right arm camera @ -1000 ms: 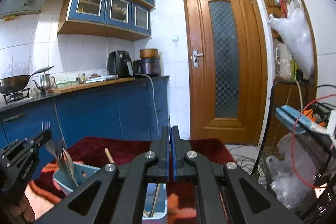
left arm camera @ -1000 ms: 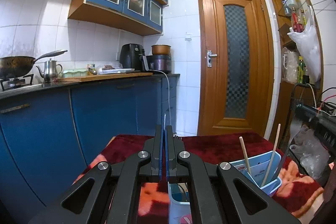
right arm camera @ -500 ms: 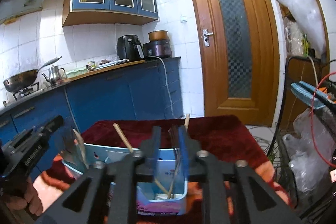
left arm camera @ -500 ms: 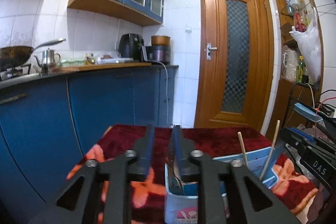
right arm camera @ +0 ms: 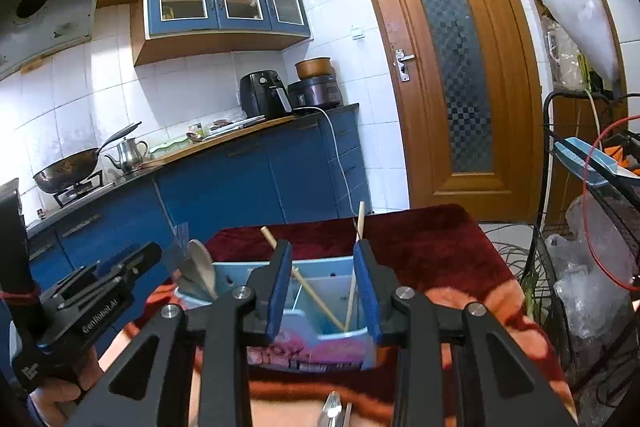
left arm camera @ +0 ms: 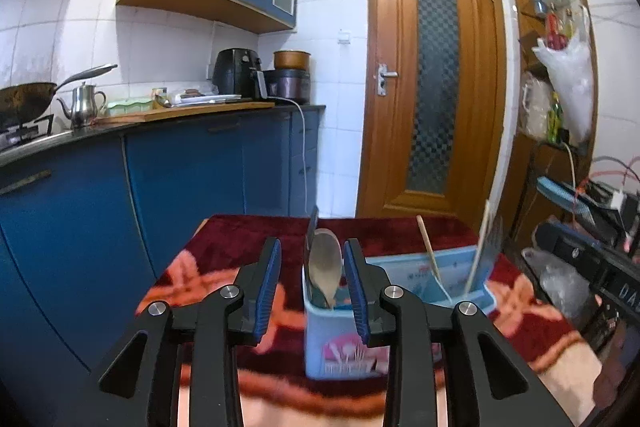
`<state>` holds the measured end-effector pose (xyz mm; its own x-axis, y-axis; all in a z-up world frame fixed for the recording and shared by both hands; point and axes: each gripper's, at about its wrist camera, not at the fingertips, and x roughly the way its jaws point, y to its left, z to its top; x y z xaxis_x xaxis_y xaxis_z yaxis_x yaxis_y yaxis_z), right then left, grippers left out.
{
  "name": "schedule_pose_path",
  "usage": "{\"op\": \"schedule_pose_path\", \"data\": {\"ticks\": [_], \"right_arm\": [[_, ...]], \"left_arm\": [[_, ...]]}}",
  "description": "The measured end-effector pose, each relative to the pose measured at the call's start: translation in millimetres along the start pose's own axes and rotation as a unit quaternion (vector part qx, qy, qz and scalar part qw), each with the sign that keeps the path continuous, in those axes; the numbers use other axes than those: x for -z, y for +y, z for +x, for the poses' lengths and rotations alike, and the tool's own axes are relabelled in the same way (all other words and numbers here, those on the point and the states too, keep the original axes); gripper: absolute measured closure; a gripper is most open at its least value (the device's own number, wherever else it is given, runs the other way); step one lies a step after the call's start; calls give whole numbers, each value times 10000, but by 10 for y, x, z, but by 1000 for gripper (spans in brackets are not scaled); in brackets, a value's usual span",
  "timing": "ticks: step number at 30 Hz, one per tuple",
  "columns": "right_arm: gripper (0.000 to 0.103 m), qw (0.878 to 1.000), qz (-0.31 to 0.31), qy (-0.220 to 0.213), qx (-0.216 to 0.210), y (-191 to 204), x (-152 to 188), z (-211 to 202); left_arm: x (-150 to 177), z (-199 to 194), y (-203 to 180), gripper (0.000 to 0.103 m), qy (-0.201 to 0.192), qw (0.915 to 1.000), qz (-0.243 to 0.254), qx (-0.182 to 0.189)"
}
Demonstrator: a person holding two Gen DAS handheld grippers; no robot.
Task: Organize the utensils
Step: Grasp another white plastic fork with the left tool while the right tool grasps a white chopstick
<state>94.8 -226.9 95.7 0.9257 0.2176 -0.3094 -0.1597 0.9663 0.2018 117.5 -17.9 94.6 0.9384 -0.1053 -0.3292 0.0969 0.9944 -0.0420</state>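
Both grippers, closed a second ago, now stand wide apart and empty, and the pale blue caddy [left arm camera: 344, 339] has come fully into view. It sits on the red cloth [left arm camera: 240, 247], a spoon [left arm camera: 326, 271] upright in its left compartment, two chopsticks [right arm camera: 316, 297] leaning in the right. The left gripper [left arm camera: 312, 287] frames the spoon; the right gripper [right arm camera: 322, 291] hovers level before the chopsticks

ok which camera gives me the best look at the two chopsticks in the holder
The right wrist view: the chopsticks show between the open right gripper, visible down into the utensil holder. The left wrist view shows them off to the right, lower ends hidden.
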Motion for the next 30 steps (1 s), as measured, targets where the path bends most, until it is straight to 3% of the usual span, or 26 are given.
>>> {"op": "schedule_pose_path", "data": {"ticks": [3, 18, 30], "right_arm": [[64, 9999, 12, 117, -62, 28, 45, -114], [57, 9935, 204, 1108, -164, -23, 587, -407], [52, 9858, 334, 1641, -103, -97, 998, -486]], "left_arm": [[69, -115, -12, 63, 158, 9998, 87, 4], [549, -406, 48, 60, 1192, 9928, 83, -2], [983, -443, 7, 58, 1970, 9804, 6, 35]]}}
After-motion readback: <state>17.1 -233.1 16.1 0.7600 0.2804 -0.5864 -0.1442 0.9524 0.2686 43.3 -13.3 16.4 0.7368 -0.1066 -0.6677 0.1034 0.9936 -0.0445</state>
